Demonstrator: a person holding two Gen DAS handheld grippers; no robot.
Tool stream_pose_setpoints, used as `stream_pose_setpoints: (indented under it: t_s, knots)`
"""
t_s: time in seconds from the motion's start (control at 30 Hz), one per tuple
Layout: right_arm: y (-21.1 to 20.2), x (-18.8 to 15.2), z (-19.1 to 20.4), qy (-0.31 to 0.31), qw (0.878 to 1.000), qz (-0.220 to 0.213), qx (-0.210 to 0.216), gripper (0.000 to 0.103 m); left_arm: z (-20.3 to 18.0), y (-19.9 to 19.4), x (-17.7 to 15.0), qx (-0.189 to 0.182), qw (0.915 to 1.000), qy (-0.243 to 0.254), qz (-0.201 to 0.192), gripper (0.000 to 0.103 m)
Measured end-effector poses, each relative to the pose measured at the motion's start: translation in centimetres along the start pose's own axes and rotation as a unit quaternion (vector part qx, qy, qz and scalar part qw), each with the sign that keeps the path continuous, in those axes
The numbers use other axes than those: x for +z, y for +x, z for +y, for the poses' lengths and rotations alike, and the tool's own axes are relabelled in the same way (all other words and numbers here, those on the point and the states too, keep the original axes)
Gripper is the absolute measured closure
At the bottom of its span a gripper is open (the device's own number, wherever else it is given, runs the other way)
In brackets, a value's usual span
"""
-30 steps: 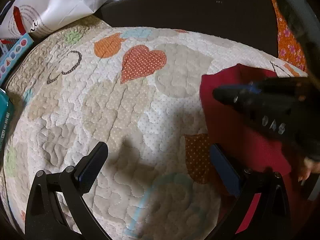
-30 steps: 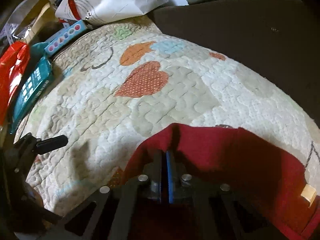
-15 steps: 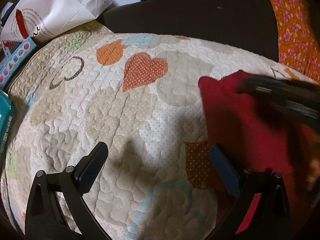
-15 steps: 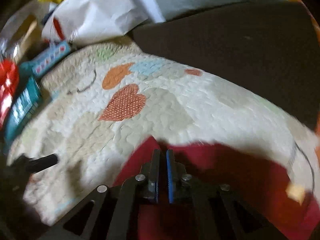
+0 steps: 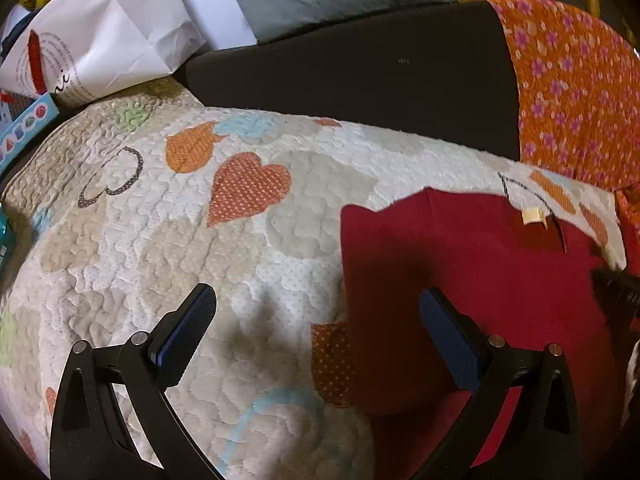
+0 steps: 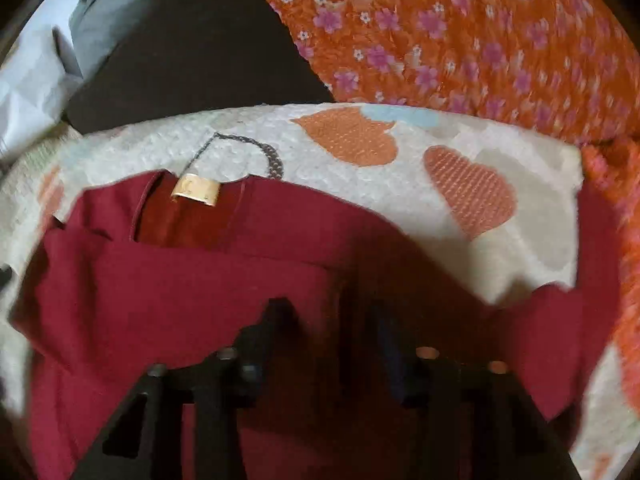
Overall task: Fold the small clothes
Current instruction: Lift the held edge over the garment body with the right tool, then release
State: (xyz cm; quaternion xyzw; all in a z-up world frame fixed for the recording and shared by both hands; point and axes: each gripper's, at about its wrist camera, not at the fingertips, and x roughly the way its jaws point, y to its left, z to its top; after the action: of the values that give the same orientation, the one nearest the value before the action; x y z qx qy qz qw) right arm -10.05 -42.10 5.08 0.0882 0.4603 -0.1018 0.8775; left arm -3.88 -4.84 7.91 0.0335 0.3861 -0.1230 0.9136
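**Item:** red garment (image 5: 480, 280), small top w/ tan neck label (image 6: 196, 191). Lying flat on heart-print quilt (image 5: 280, 240); in left wrist view it's sitting at 3–4 o'clock, in right wrist view filling 6–9 o'clock. One side flap is lying folded across the body, its edge running just below the neckline.

**Left gripper** (image 5: 320, 340): jaws standing wide, holding nothing. It's hovering over bare quilt, right finger over the garment's left edge; contact can't be told.

**Right gripper** (image 6: 332, 332): jaws apart, nothing between them; view is blurred. It's hovering over the garment's middle, pointing to 12 o'clock.

**Step in hand (judged):** between folds. First side fold is looking done, and the sleeve (image 6: 560, 340) at 4 o'clock in right view is lying unfolded.

**Next move calls for (judged):** pinching that free sleeve or side edge, carrying it across toward 9 o'clock, laying it flat w/o dragging the layer below. Left claw could be pinning the near edge.

**Surrounds:** orange floral cloth (image 6: 460, 40) at 1 o'clock; dark cushion (image 5: 360, 80) and white paper bag (image 5: 112, 32) beyond quilt.
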Motion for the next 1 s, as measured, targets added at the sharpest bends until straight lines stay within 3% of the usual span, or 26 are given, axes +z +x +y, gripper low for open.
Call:
stream_pose_setpoints:
  t_s: [0.03, 0.17, 0.23, 0.37, 0.57, 0.63, 0.7, 0.87, 0.97, 1.0]
  knots:
    - [-0.7, 0.2, 0.1, -0.004, 1.0, -0.014, -0.002, 0.094, -0.2, 0.0, -0.1, -0.001, 1.0, 0.004, 0.0, 0.001]
    - [-3.4, 0.6, -0.1, -0.025, 0.998, -0.058, -0.011, 0.097, -0.9, 0.5, -0.3, -0.003, 0.9999, 0.016, 0.0, 0.001]
    - [-2.9, 0.8, -0.7, -0.027, 0.997, -0.06, -0.049, 0.097, -1.4, 1.0, -0.5, -0.002, 0.9997, 0.023, 0.008, 0.001]
    - [0.4, 0.0, -1.3, -0.003, 0.998, -0.02, -0.055, 0.097, -2.4, 2.2, -1.2, 0.008, 0.9985, 0.045, 0.029, 0.001]
    - [-4.2, -0.9, -0.4, -0.008, 0.995, -0.075, -0.067, 0.096, -2.3, 1.7, -1.0, 0.001, 0.9991, 0.04, 0.016, 0.001]
    - [-3.6, -1.3, 0.4, -0.02, 0.996, -0.064, -0.05, 0.096, -2.5, 1.9, -1.0, 0.002, 0.999, 0.04, 0.019, 0.001]
    - [-0.9, -1.8, 0.1, -0.015, 0.999, -0.008, -0.036, 0.096, -2.7, 2.1, -1.2, 0.002, 0.9989, 0.041, 0.023, 0.001]
    - [-2.4, -1.8, -1.4, 0.007, 1.0, -0.017, 0.002, 0.096, -3.7, 0.9, -1.1, -0.009, 0.9983, 0.058, -0.005, 0.001]
    - [-4.7, -0.3, -5.2, 0.035, 0.997, -0.052, -0.046, 0.091, -3.7, -0.2, -0.8, -0.021, 0.9979, 0.055, -0.026, 0.001]
    - [-5.2, 0.2, -7.0, 0.053, 0.995, -0.058, -0.063, 0.082, -3.6, -0.5, -0.7, -0.025, 0.9978, 0.053, -0.031, 0.001]
